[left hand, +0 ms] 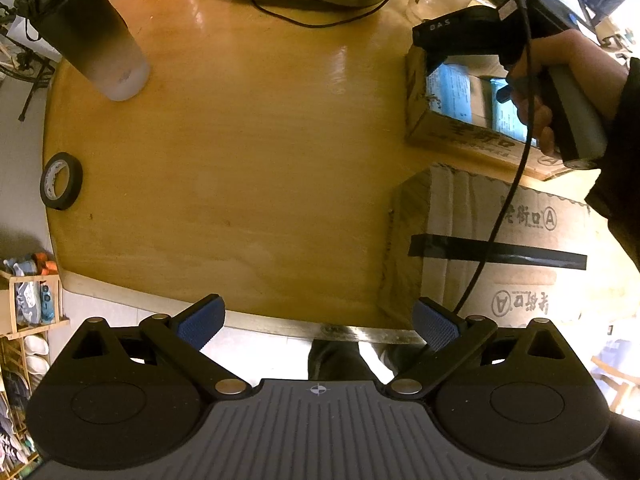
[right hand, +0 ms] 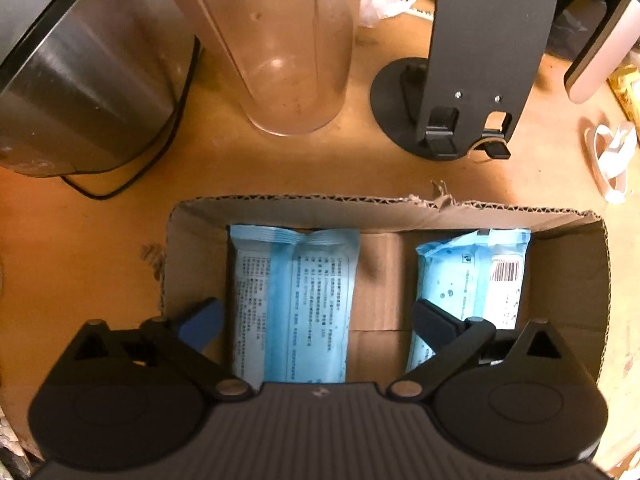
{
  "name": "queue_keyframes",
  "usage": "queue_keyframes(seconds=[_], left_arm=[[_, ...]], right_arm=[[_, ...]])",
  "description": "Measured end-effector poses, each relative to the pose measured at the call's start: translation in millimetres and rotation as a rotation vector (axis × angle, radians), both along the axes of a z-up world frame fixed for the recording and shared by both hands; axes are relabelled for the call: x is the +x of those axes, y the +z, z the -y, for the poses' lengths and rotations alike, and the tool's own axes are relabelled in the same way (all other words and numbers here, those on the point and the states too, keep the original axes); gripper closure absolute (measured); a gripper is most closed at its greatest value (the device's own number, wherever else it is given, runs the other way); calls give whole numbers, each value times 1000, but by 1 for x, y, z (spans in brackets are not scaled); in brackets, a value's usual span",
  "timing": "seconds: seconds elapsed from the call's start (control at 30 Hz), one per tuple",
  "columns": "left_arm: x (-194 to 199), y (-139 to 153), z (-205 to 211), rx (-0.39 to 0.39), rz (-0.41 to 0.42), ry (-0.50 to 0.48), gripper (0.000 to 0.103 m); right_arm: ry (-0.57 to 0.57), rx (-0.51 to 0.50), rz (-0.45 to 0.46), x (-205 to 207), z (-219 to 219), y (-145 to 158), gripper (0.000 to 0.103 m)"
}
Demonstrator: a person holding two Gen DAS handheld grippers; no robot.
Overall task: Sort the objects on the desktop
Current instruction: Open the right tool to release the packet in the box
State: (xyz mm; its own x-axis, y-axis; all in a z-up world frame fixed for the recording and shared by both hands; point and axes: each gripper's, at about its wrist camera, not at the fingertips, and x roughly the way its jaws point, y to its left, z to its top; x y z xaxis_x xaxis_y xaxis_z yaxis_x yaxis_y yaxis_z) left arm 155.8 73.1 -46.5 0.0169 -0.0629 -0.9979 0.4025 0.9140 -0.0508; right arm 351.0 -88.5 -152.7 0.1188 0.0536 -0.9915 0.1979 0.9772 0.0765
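Both claws were spread wide, left claw (left hand: 318, 326) over worktop (left hand: 248, 152), right claw (right hand: 316, 326) above box (right hand: 384, 204), apparently gripping neither wipes pack (right hand: 290, 304)

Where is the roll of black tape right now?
In the left wrist view, the roll of black tape lies flat at the far left edge of the wooden table, below the dark shaker bottle.
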Motion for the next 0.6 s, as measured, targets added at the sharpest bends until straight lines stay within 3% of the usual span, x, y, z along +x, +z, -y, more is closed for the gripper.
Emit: queue_keyframes(seconds=[0.6], left_arm=[[-8,2,4,8,6,-27,0]], right_arm=[[-7,31,6,-4,2,5,0]])
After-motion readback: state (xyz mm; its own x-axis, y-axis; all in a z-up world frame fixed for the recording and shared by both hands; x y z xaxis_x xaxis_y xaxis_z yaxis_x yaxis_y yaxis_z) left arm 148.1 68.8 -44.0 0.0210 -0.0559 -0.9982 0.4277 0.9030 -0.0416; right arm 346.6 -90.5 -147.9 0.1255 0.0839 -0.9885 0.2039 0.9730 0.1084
